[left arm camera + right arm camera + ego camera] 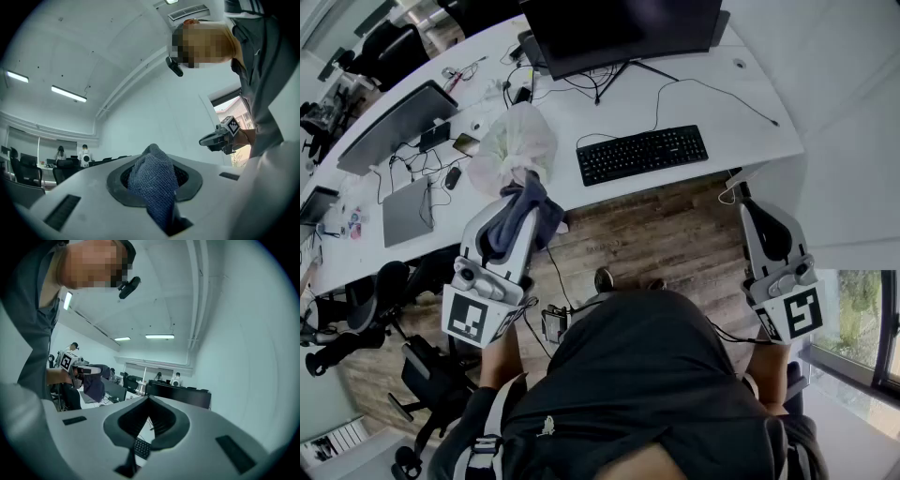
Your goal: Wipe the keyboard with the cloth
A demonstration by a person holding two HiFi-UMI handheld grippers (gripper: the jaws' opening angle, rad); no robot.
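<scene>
We judge the task to be at its opening stage: the cloth is in hand, but no wiping contact with the keyboard shows in any view. Our left gripper (517, 202) has its jaws closed on the dark blue cloth (539, 217). The left gripper view shows the fabric bunched up between the pads and poking out above them, and in the head view the rest hangs loose in front of the gripper. The cloth is held in the air at the front edge of the white bench (750, 103), just in front of a white plastic bag (514, 141) and off to the left of the keyboard (642, 154), not touching it. The keyboard lies flat near the bench's front edge, in front of the monitor (619, 28), with nothing resting on it. Our right gripper (757, 214) hangs to the right of the keyboard, apart from the bench. Its own view shows the jaws brought together at the tips with nothing caught between them, and only the keyboard is visible beyond. Everything that counts is left to do: bring the cloth across and down onto the keys, then pass it over the whole key field. The right gripper looks free to steady the keyboard if it slides, though that is only our reading.
</scene>
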